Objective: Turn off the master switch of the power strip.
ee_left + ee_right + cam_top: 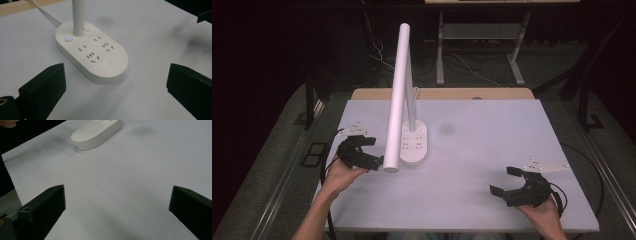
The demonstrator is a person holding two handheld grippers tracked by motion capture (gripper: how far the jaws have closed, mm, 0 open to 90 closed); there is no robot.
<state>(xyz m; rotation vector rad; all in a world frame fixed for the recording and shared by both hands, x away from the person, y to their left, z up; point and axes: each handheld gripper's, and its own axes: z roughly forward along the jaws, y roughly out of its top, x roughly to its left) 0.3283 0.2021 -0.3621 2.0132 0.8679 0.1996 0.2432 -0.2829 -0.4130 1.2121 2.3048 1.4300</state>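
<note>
The left tool (371,151), jaws open, sits just beside the lamp base (414,142); the right tool (508,181), also open, rests well apart from that base.

A pale grey table (492,150) with a wooden far edge stands on grey carpet (272,150). Behind it, a desk's metal legs (440,50) and loose cables (472,67) sit in a dark room.

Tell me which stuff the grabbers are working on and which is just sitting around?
In use: white lamp, its socket base, left gripper.
Lying about: right gripper, white cord, table.
</note>
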